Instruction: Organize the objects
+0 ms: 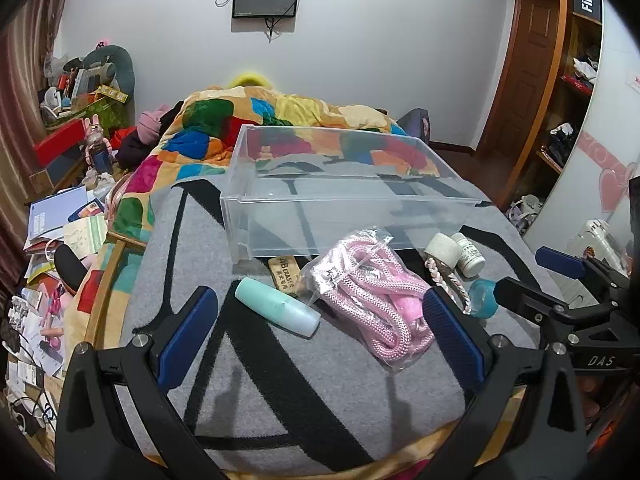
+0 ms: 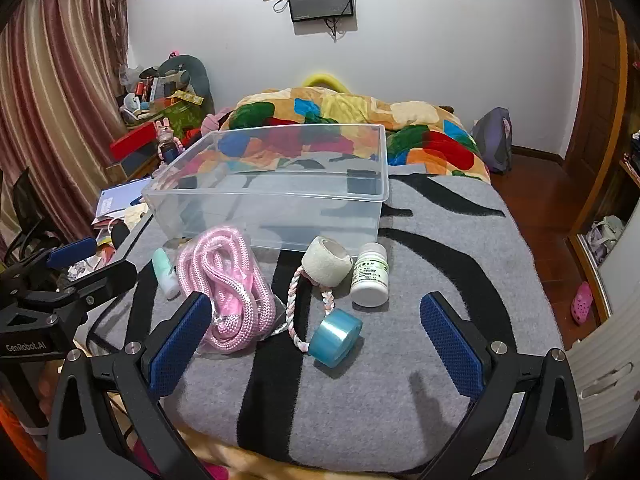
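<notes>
A clear plastic bin (image 1: 440, 216) (image 2: 272, 232) stands empty on the grey blanket. In front of it lie a bagged pink rope (image 1: 376, 296) (image 2: 224, 280), a mint tube (image 1: 276, 306) (image 2: 166, 274), a wooden tag (image 1: 285, 274), a white bandage roll (image 1: 442, 249) (image 2: 326, 260), a white pill bottle (image 1: 468, 254) (image 2: 370, 274), a braided cord (image 2: 294, 308) and a blue tape roll (image 1: 484, 297) (image 2: 336, 336). My left gripper (image 1: 320, 336) is open and empty over the tube and rope. My right gripper (image 2: 316, 340) is open and empty around the tape roll's area.
The grey blanket (image 2: 400, 380) covers the bed's near end; a colourful quilt (image 2: 360, 120) lies behind the bin. Cluttered papers and boxes (image 1: 60, 232) fill the floor at left. A wooden wardrobe (image 1: 560, 80) stands at right.
</notes>
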